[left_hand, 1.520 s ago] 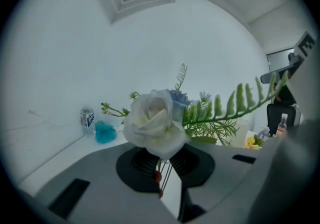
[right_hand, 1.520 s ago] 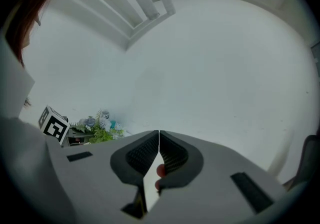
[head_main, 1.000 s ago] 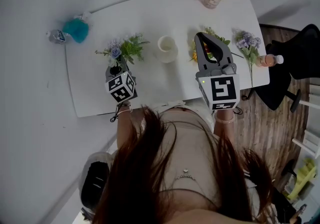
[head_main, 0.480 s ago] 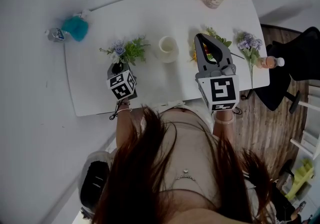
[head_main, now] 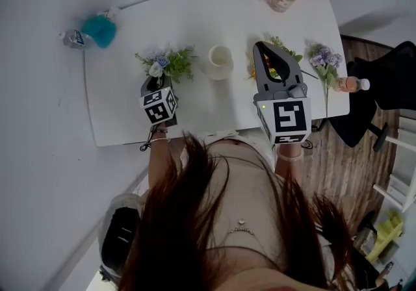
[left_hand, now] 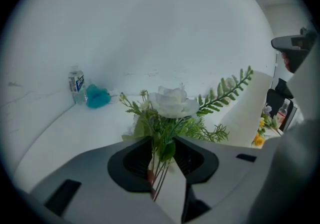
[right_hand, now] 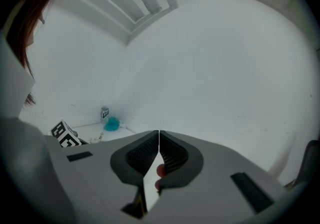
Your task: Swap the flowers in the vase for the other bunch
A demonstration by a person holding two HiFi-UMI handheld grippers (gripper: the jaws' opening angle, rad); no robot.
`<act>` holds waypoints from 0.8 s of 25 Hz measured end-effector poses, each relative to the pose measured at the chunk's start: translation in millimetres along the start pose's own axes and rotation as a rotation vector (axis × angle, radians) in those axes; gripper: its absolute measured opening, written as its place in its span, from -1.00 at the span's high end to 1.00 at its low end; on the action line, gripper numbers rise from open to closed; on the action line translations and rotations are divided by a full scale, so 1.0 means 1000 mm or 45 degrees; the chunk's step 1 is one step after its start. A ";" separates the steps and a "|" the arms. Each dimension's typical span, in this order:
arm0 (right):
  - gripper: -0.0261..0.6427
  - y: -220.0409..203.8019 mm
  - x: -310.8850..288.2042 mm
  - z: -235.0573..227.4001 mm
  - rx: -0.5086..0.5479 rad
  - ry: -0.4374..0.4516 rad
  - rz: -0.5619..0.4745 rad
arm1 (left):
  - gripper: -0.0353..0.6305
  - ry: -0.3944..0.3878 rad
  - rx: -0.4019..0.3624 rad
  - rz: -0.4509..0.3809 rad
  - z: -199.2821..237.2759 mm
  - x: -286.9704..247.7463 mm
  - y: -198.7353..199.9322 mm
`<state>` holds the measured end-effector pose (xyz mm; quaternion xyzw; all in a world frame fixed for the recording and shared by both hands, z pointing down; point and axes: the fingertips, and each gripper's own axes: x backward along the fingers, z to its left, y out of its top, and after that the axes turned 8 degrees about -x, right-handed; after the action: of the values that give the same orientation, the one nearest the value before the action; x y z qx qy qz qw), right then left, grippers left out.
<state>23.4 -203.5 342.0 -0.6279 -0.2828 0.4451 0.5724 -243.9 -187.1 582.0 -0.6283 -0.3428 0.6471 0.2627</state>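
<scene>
the left gripper has sunk toward the white table and tipped its nose further down, taking the bunch with the white bloom lower with it; the flowers now sit close over the tabletop, drawn in rather than spread out to the left. its jaws, clamped on the stems before, are opening, the stems between them with a gap beside them

A white table stands against pale walls, with a wood-plank floor and a black chair at right.
</scene>
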 end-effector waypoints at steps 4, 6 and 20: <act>0.84 -0.001 0.003 0.001 0.004 -0.002 -0.004 | 0.44 -0.025 -0.018 0.013 -0.002 0.001 -0.002; 0.84 -0.001 0.005 0.001 0.001 -0.006 -0.007 | 0.39 -0.034 -0.033 0.021 -0.002 0.002 -0.004; 0.84 0.002 0.016 0.010 -0.002 0.031 -0.033 | 0.28 -0.021 -0.030 -0.015 -0.004 0.022 -0.002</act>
<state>21.2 -185.4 336.7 -0.6300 -0.2843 0.4296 0.5811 -241.8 -168.7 569.8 -0.6238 -0.3562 0.6468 0.2562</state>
